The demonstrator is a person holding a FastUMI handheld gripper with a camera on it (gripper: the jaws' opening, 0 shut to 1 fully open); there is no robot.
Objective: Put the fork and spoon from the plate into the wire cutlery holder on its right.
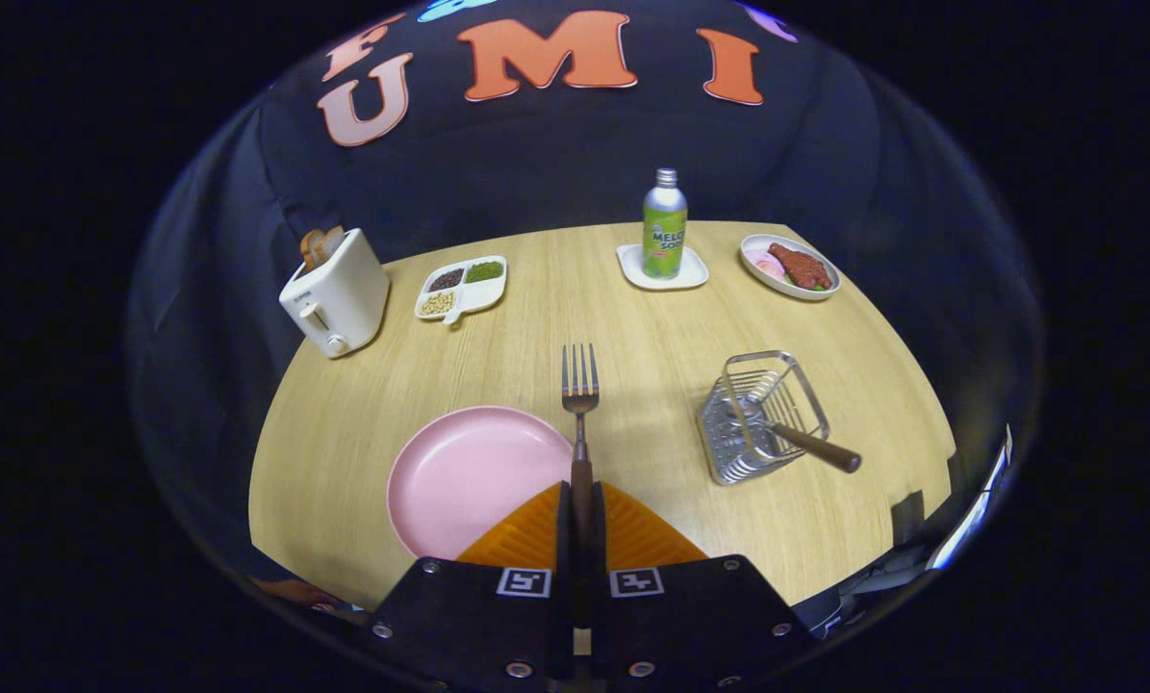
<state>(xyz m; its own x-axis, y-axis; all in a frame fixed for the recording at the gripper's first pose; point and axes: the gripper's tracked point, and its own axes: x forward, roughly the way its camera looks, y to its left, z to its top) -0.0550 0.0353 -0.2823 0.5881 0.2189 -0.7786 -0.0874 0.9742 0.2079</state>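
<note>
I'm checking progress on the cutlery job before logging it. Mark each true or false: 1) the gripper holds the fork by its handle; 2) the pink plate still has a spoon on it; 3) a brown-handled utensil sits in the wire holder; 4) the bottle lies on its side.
1) True: the gripper is closed on the fork, tines pointing ahead.
2) False: the pink plate is bare.
3) True: the wire cutlery holder has a brown-handled utensil sticking out toward the right.
4) False: the bottle stands upright on a small white tray.
</note>
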